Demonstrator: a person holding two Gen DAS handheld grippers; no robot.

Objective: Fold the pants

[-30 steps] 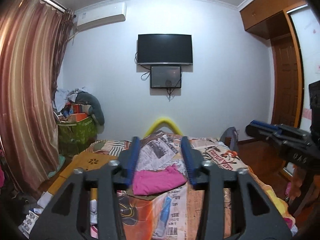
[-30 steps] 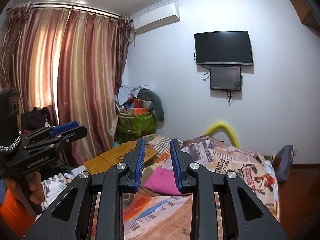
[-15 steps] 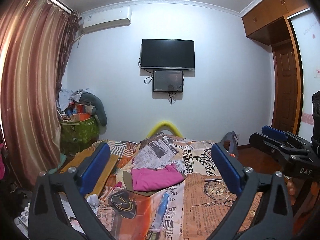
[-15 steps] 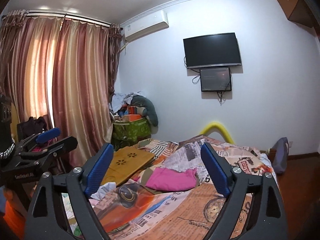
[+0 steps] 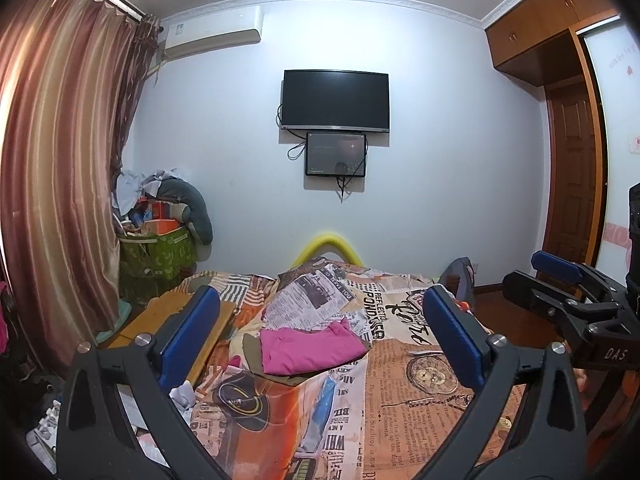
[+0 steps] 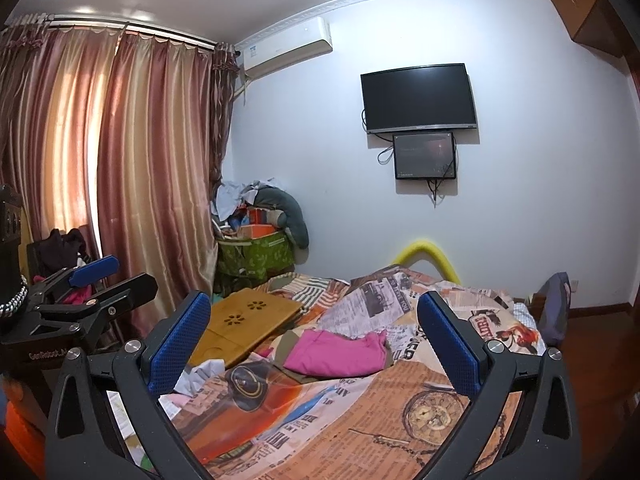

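Observation:
Pink pants (image 5: 310,347) lie bunched on the bed's newspaper-print cover, lying partly over an olive cloth; they also show in the right wrist view (image 6: 340,353). My left gripper (image 5: 320,336) is open wide and empty, held well short of and above the bed. My right gripper (image 6: 316,338) is open wide and empty too, likewise back from the pants. The right gripper shows at the right edge of the left wrist view (image 5: 576,296), the left gripper at the left edge of the right wrist view (image 6: 80,300).
A wooden lap tray (image 6: 244,330) lies on the bed's left side. A green basket piled with clothes (image 6: 256,254) stands in the corner by the curtains (image 6: 120,184). A TV (image 5: 335,100) hangs on the far wall. A dark bag (image 6: 554,308) sits at the bed's right.
Both grippers have gone from nearly shut to wide open over the last second. Both cameras have tilted a little, with the pants keeping their place on the bed.

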